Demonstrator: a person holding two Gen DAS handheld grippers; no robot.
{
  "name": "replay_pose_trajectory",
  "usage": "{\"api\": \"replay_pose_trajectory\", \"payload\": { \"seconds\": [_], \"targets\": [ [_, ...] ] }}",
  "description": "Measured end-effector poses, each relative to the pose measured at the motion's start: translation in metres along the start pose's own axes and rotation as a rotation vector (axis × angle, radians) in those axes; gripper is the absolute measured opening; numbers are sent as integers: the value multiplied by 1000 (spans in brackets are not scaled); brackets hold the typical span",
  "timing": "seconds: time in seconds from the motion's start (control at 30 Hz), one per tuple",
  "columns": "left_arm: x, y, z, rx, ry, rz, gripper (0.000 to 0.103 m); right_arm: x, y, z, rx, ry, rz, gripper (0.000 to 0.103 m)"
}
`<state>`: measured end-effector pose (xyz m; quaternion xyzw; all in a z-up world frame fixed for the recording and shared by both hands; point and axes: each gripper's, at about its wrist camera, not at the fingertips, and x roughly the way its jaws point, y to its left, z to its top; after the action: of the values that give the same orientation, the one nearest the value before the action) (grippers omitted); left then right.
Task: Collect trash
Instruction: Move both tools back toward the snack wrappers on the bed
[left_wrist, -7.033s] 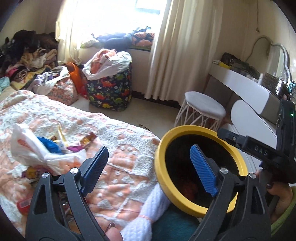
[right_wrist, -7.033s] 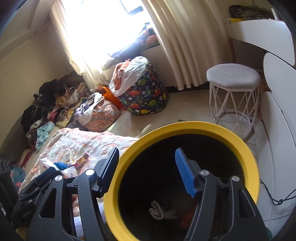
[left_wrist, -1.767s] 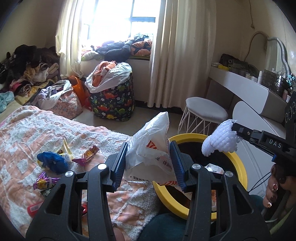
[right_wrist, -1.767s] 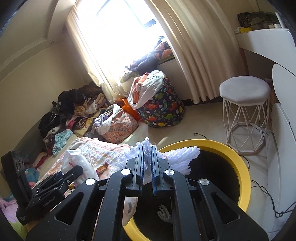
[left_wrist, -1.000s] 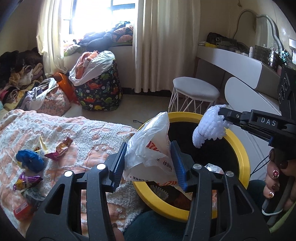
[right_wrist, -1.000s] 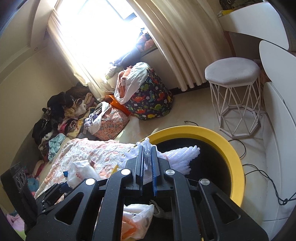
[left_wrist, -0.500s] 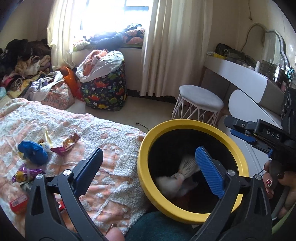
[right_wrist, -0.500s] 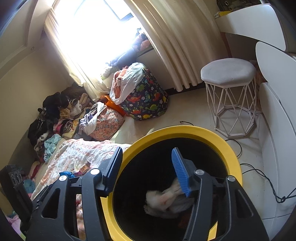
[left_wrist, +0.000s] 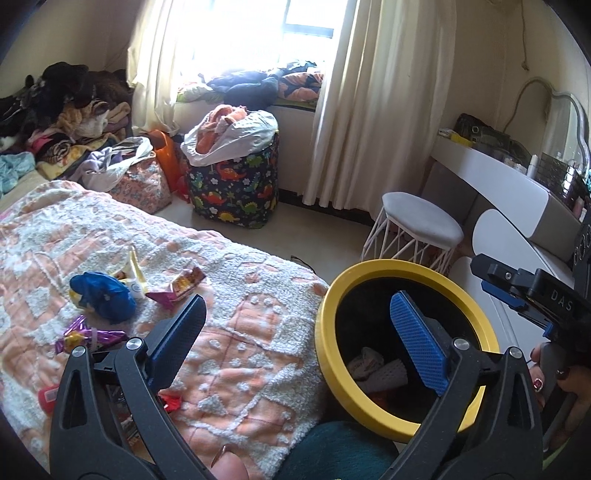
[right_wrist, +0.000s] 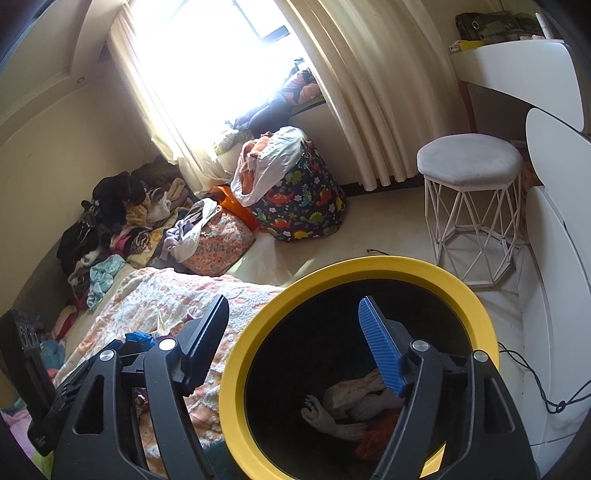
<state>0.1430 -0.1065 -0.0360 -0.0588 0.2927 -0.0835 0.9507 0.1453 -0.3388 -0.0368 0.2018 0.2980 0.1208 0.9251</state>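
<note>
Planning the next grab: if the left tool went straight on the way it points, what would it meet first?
Probably the bed blanket, just left of the yellow-rimmed bin. The left tool is open, its right finger over the bin mouth. Depth is unclear.

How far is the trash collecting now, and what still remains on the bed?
Done: a white bag and other scraps lie inside the yellow-rimmed bin. In hand: nothing; the left tongs and the right tongs are both open and empty. Left: a blue crumpled bag, a snack wrapper, a purple wrapper and red bits lie on the blanket.
</note>
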Motion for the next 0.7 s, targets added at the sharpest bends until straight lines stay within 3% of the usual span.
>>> {"api": "replay_pose_trajectory", "payload": {
  "seconds": [0.7],
  "targets": [
    [-29, 53, 7, -104, -57, 90, 92, -3, 64, -15, -120, 27, 90, 75]
  ]
}}
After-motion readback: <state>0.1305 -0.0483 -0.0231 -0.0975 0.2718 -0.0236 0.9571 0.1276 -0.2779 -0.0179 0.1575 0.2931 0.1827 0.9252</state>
